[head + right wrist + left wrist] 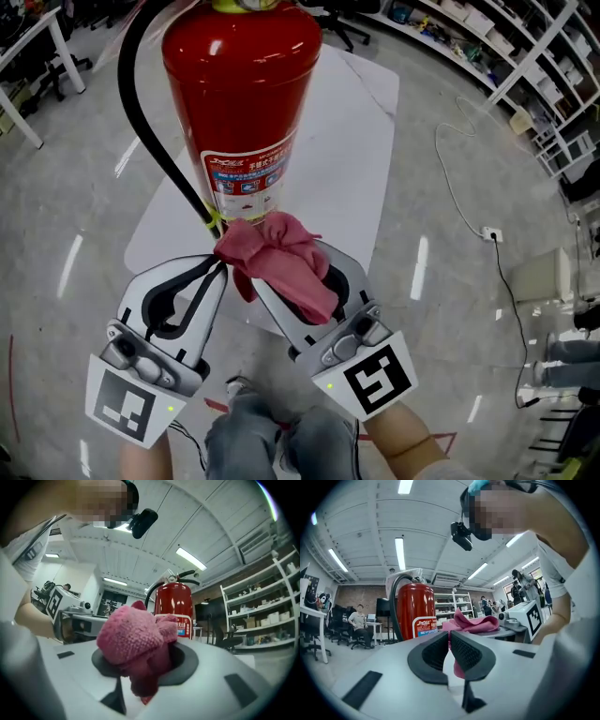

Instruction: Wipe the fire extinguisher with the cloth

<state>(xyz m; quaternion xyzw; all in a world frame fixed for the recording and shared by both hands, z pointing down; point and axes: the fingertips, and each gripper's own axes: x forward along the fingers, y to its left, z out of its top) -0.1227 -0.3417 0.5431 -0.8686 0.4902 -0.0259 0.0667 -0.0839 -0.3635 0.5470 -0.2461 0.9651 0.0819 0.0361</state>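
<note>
A red fire extinguisher (242,84) with a white label stands upright on a white table (356,150); its black hose (141,112) hangs down its left side. A bunched pink cloth (281,258) lies against the cylinder just under the label. My right gripper (289,266) is shut on the cloth's bulk, which fills its jaws in the right gripper view (133,639). My left gripper (221,268) is shut on the cloth's left edge, beside the hose end. A pink strip shows between its dark pads (464,651), with the extinguisher (412,609) just beyond.
A white cable runs over the grey floor to a socket block (487,232) at the right, near a pale bin (544,277). Shelving (553,75) lines the upper right and desk legs (28,66) the upper left. The person's legs (281,441) are below the grippers.
</note>
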